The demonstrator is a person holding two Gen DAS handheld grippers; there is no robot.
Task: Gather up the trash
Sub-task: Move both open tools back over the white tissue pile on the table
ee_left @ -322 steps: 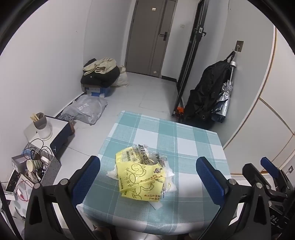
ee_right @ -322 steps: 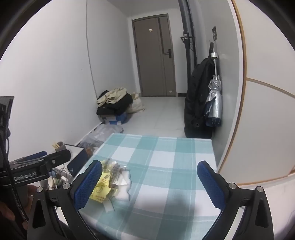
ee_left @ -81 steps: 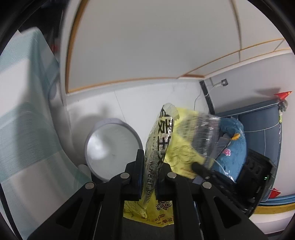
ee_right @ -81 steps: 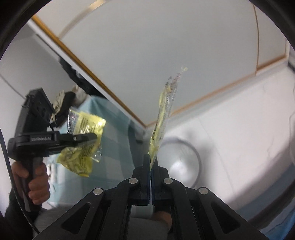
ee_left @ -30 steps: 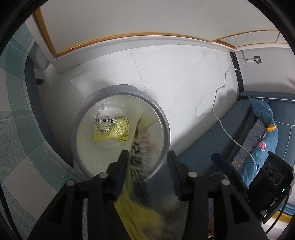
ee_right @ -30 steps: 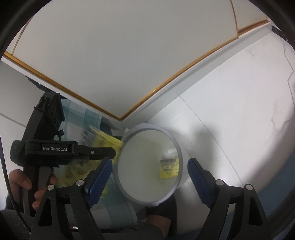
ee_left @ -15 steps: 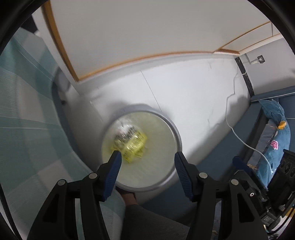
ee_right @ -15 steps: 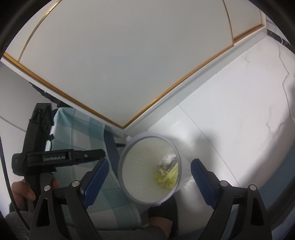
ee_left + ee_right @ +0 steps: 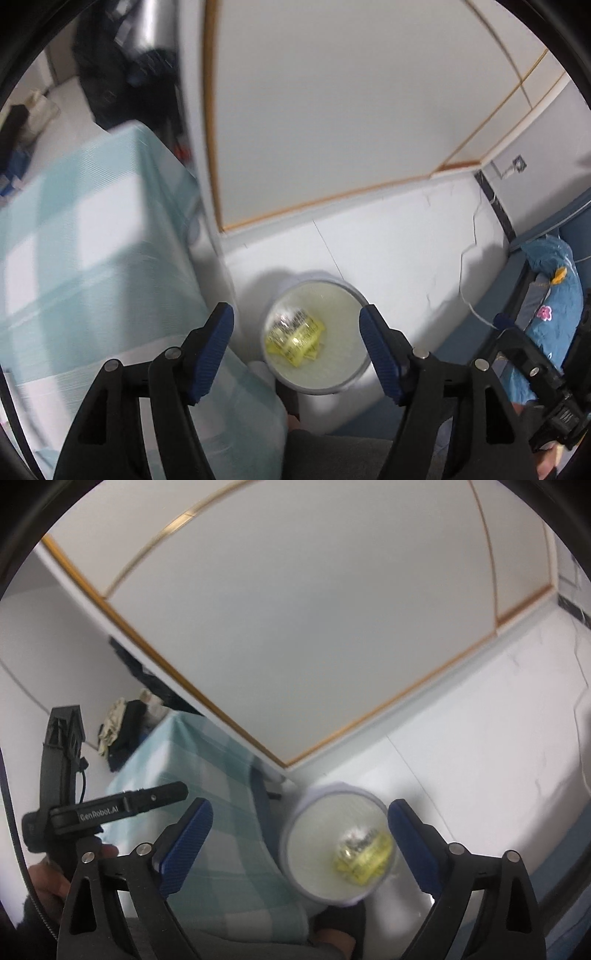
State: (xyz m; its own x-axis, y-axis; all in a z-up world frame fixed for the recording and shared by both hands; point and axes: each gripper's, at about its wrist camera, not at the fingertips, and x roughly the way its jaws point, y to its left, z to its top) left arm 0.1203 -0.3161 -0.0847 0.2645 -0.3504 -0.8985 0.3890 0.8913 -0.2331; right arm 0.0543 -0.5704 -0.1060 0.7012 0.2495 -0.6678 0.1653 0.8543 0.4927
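Crumpled yellow printed plastic wrappers [image 9: 293, 338] lying at bottom of round grey-rimmed white waste bin [image 9: 352, 378], floor-standing at four o'clock of teal-and-white checked tablecloth [image 9: 85, 251] for easy drop-off; left gripper [image 9: 297, 338] and right gripper [image 9: 297, 843] overhead, jaws widening, nothing between.

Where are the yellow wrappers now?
In both wrist views the yellow wrappers lie inside the round bin on the floor, beside the checked tablecloth.

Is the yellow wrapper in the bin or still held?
In the bin. The wrapper lies crumpled on the bottom of the bin; the right-wrist view shows it there too, with nothing between either gripper's jaws.
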